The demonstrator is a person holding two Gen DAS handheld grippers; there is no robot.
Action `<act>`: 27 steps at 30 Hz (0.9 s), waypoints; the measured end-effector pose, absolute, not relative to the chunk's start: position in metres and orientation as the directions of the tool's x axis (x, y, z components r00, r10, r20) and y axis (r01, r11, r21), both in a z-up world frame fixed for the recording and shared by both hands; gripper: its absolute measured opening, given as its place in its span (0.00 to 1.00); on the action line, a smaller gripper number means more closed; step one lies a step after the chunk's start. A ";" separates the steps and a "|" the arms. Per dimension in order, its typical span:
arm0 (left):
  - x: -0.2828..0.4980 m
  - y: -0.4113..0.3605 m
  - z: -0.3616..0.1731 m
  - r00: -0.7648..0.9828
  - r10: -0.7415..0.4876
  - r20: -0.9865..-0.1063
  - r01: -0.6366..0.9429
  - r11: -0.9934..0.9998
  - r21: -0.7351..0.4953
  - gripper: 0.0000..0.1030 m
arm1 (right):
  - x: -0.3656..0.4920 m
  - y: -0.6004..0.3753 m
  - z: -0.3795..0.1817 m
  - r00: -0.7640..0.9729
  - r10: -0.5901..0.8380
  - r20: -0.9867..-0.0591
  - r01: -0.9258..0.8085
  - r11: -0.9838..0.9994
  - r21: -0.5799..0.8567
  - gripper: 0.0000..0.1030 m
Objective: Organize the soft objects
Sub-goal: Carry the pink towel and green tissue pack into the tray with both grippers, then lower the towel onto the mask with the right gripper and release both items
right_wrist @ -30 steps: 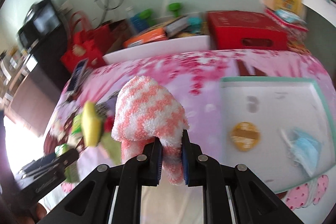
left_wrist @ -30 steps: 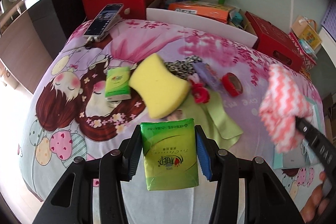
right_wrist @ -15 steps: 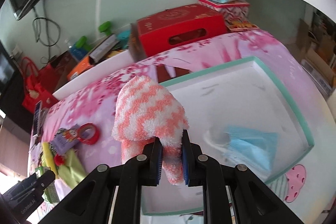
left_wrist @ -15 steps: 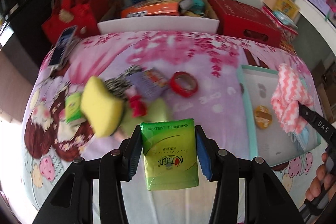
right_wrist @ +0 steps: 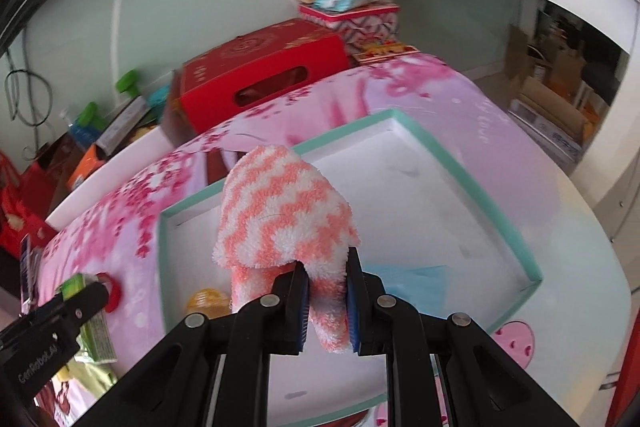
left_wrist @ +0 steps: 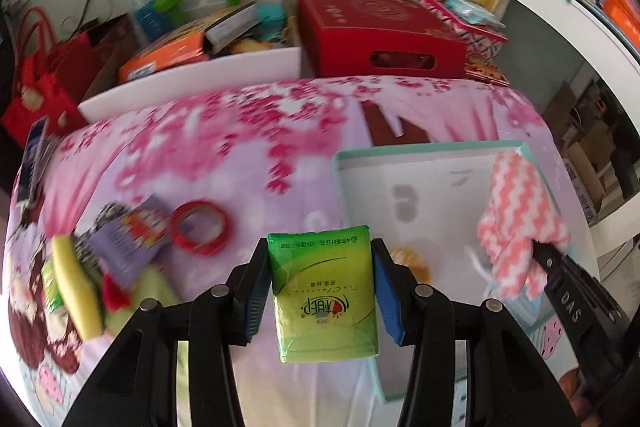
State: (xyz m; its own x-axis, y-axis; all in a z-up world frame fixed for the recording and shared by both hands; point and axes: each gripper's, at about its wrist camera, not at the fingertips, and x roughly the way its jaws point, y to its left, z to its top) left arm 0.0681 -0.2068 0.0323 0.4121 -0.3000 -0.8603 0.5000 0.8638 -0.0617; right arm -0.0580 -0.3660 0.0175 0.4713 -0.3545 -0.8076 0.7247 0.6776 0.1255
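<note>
My left gripper (left_wrist: 322, 291) is shut on a green tissue pack (left_wrist: 323, 297), held over the bed just left of the white tray with a teal rim (left_wrist: 424, 149). My right gripper (right_wrist: 327, 301) is shut on a fuzzy pink-and-white sock (right_wrist: 280, 219), which hangs above the inside of the tray (right_wrist: 472, 167). From the left wrist view the sock (left_wrist: 520, 219) and the right gripper (left_wrist: 538, 253) are at the tray's right side. In the tray lie a blue face mask (right_wrist: 416, 277) and a yellow round object (right_wrist: 206, 301).
On the pink floral bedsheet to the left lie a red tape roll (left_wrist: 200, 231), a purple card (left_wrist: 128, 239), a yellow sponge (left_wrist: 76, 291), another green pack and a red item. A red box (left_wrist: 380, 35), a white bin (left_wrist: 192, 79) and bags stand behind the bed.
Both grippers have swung to the right with their loads. The sock moved from over the bedsheet to over the tray, and the tissue pack has come close to the tray's left edge.
</note>
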 end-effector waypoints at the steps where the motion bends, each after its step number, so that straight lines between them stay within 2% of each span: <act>1: 0.069 -0.214 0.031 0.414 -0.307 -0.857 0.509 0.859 -0.062 0.48 | -0.060 -0.368 0.017 0.465 -0.361 -0.808 0.732 0.670 0.122 0.16; 13: 0.073 -0.267 0.009 0.427 -0.402 -0.810 0.583 0.807 -0.093 0.48 | -0.078 -0.397 0.009 0.423 -0.427 -0.799 0.797 0.594 0.105 0.16; 17: 0.073 -0.273 0.001 0.426 -0.421 -0.801 0.591 0.800 -0.107 0.48 | -0.080 -0.400 0.011 0.426 -0.445 -0.788 0.803 0.587 0.102 0.23; 18: 0.074 -0.273 0.000 0.424 -0.423 -0.801 0.589 0.800 -0.110 0.54 | -0.079 -0.400 0.010 0.427 -0.441 -0.789 0.801 0.590 0.103 0.24; 19: 0.074 -0.273 0.000 0.423 -0.423 -0.801 0.588 0.801 -0.112 0.59 | -0.079 -0.401 0.010 0.426 -0.438 -0.791 0.801 0.590 0.104 0.26; 20: 0.074 -0.272 0.000 0.424 -0.423 -0.801 0.587 0.802 -0.113 0.69 | -0.078 -0.401 0.009 0.423 -0.435 -0.795 0.801 0.590 0.102 0.36; 21: 0.074 -0.272 0.001 0.428 -0.419 -0.801 0.584 0.804 -0.110 0.74 | -0.077 -0.400 0.008 0.415 -0.432 -0.801 0.800 0.592 0.095 0.42; 23: 0.074 -0.271 0.004 0.433 -0.413 -0.801 0.581 0.808 -0.102 0.75 | -0.075 -0.398 0.007 0.415 -0.421 -0.806 0.793 0.603 0.094 0.57; 27: 0.077 -0.267 0.004 0.433 -0.371 -0.821 0.555 0.828 -0.082 0.81 | -0.073 -0.396 0.006 0.416 -0.411 -0.811 0.783 0.615 0.089 0.67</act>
